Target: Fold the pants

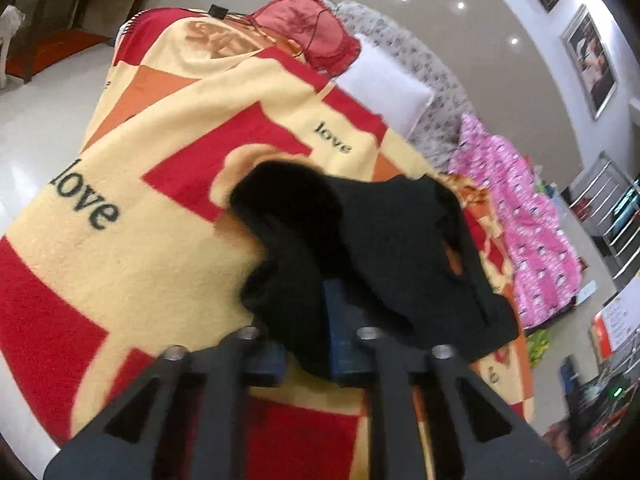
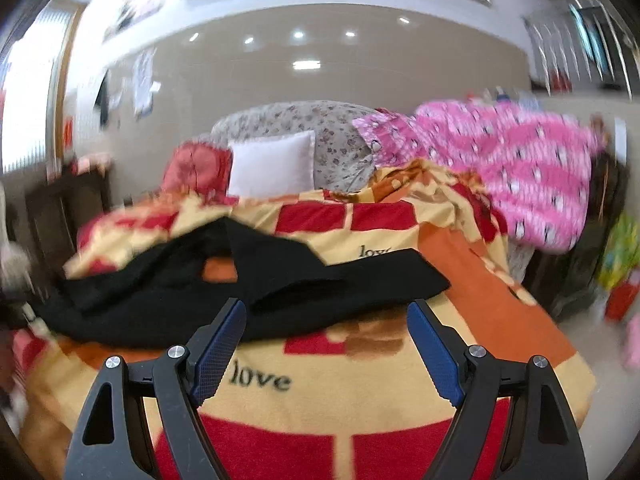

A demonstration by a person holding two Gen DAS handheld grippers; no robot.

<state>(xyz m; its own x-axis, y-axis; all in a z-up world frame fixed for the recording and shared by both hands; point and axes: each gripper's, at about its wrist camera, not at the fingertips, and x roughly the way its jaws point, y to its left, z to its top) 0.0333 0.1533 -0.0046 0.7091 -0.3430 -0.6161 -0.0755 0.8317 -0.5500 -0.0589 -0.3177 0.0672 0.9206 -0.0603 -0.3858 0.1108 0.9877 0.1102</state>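
Black pants (image 1: 360,240) lie crumpled on a red, yellow and orange "love" blanket (image 1: 160,184) that covers the bed. My left gripper (image 1: 308,340) is shut on a fold of the pants, and the black cloth drapes over and between its blue pads. In the right wrist view the pants (image 2: 240,280) stretch across the blanket (image 2: 320,392) from left to right. My right gripper (image 2: 326,344) is open and empty, just short of the near edge of the pants.
A white pillow (image 2: 272,168), a red cushion (image 2: 196,168) and a floral pillow (image 2: 328,132) lie at the head of the bed. A pink patterned quilt (image 2: 520,168) is heaped at the right. Shelves (image 1: 616,216) stand beyond the bed.
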